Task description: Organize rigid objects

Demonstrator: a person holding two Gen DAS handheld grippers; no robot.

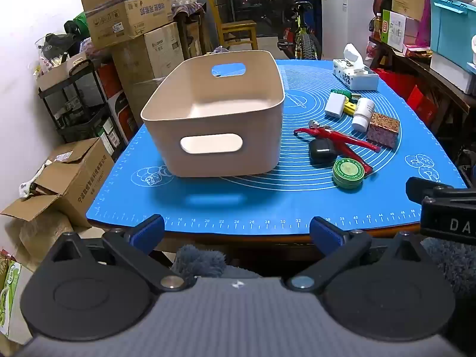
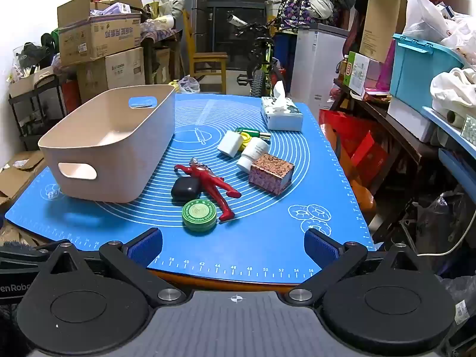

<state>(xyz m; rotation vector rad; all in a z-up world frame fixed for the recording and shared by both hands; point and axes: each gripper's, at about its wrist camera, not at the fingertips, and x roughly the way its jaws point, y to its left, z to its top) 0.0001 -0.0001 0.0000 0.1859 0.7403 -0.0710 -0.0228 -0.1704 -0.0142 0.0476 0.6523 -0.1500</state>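
Observation:
An empty beige bin [image 1: 214, 119] [image 2: 110, 145] stands on the blue mat [image 1: 267, 205] [image 2: 255, 238]. Right of it lie a red figure [image 1: 336, 141] [image 2: 212, 183], a black case [image 1: 321, 150] [image 2: 186, 189], a green round tin [image 1: 348, 173] [image 2: 199, 215], a patterned block [image 1: 383, 129] [image 2: 271, 172], a white bottle [image 1: 362, 113] [image 2: 253, 153], a white box [image 1: 335, 104] [image 2: 229, 143] and a yellow-green item [image 1: 348, 101] [image 2: 248, 136]. My left gripper [image 1: 236, 232] is open and empty at the mat's near edge. My right gripper [image 2: 233, 245] is open and empty, just short of the tin.
A tissue box [image 1: 355, 74] [image 2: 281, 113] sits at the mat's far right. Cardboard boxes [image 1: 131, 20] stack up left of the table. A cluttered dark shelf [image 2: 386, 119] runs along the right. The other gripper's body [image 1: 446, 208] shows at the right edge.

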